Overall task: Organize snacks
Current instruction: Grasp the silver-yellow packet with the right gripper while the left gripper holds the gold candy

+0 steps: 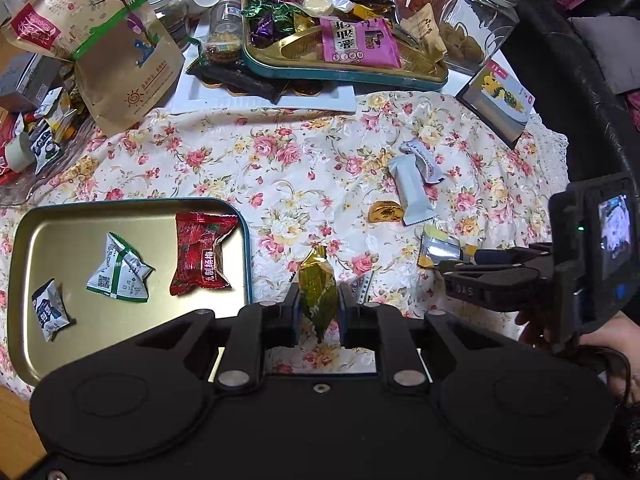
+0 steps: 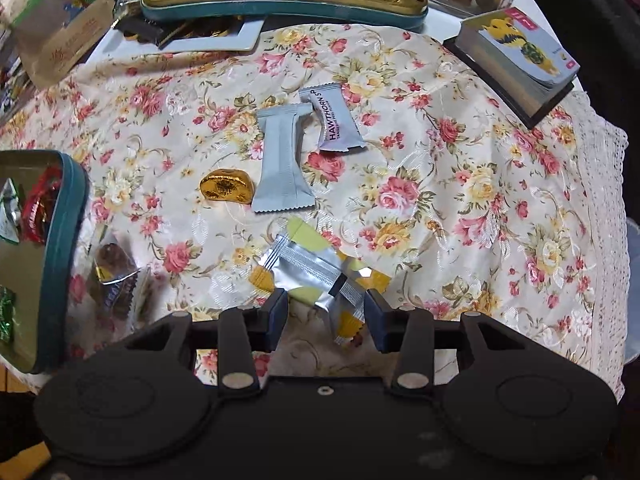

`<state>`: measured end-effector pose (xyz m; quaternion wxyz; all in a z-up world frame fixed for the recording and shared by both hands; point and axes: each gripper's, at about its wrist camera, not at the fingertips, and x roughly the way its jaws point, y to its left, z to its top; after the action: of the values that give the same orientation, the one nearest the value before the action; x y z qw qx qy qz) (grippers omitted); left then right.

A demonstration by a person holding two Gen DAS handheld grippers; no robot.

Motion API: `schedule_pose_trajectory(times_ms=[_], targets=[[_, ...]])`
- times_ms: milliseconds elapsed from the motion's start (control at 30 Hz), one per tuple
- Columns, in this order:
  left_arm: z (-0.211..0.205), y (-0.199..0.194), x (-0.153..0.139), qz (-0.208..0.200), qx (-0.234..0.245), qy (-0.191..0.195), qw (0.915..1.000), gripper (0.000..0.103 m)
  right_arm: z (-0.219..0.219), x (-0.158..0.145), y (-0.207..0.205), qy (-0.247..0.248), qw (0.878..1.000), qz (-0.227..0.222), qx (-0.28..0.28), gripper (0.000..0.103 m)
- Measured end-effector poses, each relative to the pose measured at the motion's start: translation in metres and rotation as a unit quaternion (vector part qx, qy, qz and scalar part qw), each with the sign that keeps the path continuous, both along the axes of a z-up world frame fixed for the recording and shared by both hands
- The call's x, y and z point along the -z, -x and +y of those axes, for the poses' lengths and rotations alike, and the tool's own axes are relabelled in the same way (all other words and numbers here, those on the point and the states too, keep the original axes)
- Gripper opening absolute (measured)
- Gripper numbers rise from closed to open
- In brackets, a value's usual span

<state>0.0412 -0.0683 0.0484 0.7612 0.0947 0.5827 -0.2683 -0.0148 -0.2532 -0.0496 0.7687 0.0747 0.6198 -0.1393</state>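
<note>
My left gripper [image 1: 319, 303] is shut on a gold-green wrapped candy [image 1: 318, 286], held just right of the teal-rimmed tin tray [image 1: 132, 204]. The tray holds a red packet [image 1: 202, 254], a green-white packet [image 1: 118, 270] and a blue-white packet [image 1: 50, 310]. My right gripper [image 2: 326, 312] is open around a silver-yellow packet [image 2: 316, 272] lying on the floral cloth; it also shows in the left wrist view [image 1: 440, 250]. Beyond lie a grey packet [image 2: 282, 160], a white Hawthorn packet [image 2: 336, 120] and a gold ingot candy [image 2: 228, 191].
A second tin [image 1: 344, 72] full of sweets stands at the back on a white tray. A paper bag [image 1: 116, 40], jars [image 1: 476, 16] and a card deck [image 2: 516, 68] ring the cloth. The tin tray's corner [image 2: 68, 208] is at my right gripper's left.
</note>
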Motion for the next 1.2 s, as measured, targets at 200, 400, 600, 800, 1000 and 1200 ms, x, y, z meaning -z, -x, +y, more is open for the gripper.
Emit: schedule_pose_trajectory(times_ms=[200,400,600,800,1000,1200], targets=[[0.003,-0.001,0.0,0.0,-0.003,0.001,1.0,0.023,0.006,0.001,-0.009,0.008,1.0,-0.016,-0.002,0.045],[0.015,-0.008,-0.001,-0.002,-0.017,0.001,0.9998,0.023,-0.004,0.015,-0.018,0.003,0.999,-0.027,0.037,0.051],[0.03,-0.018,-0.001,-0.003,-0.042,0.0,0.9991,0.023,-0.02,0.005,-0.013,-0.047,0.994,-0.033,0.089,0.048],[0.031,-0.019,0.002,-0.002,-0.043,-0.007,0.9991,0.023,0.0,0.003,-0.007,-0.02,1.0,-0.023,-0.007,0.049],[0.034,-0.022,0.004,0.001,-0.049,-0.013,0.9987,0.023,0.027,0.011,-0.003,0.054,0.994,-0.014,-0.097,0.05],[0.042,-0.027,0.006,0.003,-0.06,-0.015,0.9981,0.023,0.014,0.01,-0.007,0.048,0.997,-0.019,-0.062,0.05]])
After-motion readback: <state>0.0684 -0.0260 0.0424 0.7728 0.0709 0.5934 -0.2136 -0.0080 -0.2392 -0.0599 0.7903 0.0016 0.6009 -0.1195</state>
